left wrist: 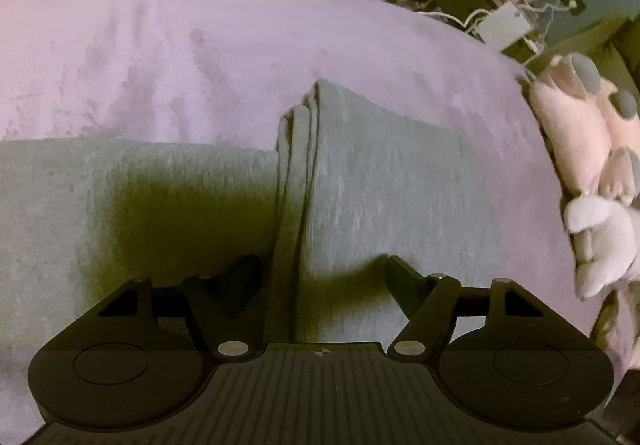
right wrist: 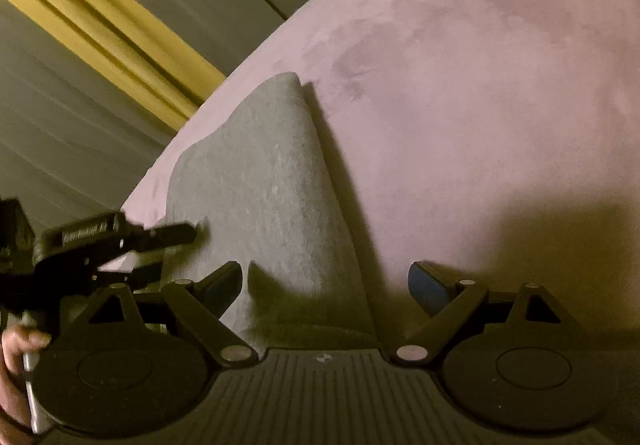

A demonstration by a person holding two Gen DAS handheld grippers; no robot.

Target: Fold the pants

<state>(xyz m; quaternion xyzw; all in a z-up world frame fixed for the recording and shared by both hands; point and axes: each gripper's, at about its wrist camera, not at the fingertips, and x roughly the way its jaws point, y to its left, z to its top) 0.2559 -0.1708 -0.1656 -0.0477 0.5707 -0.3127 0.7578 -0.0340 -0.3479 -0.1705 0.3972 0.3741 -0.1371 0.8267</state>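
The grey pants (left wrist: 400, 185) lie folded on a purple blanket (left wrist: 160, 57), with a stack of layered edges running up the middle. In the left wrist view my left gripper (left wrist: 322, 269) hovers low over that ridge of cloth, fingers apart on either side of it, not pressing. In the right wrist view the pants (right wrist: 260, 185) taper to a rounded end near the blanket's far edge. My right gripper (right wrist: 326, 277) stands wide open over their near part, its left finger (right wrist: 228, 277) above cloth and its right one above bare blanket. The left gripper (right wrist: 168, 249) shows at the left, by the pants' edge.
Pink and grey plush toys (left wrist: 580, 133) sit along the blanket's right side. Behind them is clutter with cables (left wrist: 504, 25). Grey and yellow curtains (right wrist: 100, 17) hang past the bed's far edge. A person's hand (right wrist: 16, 353) holds the left tool.
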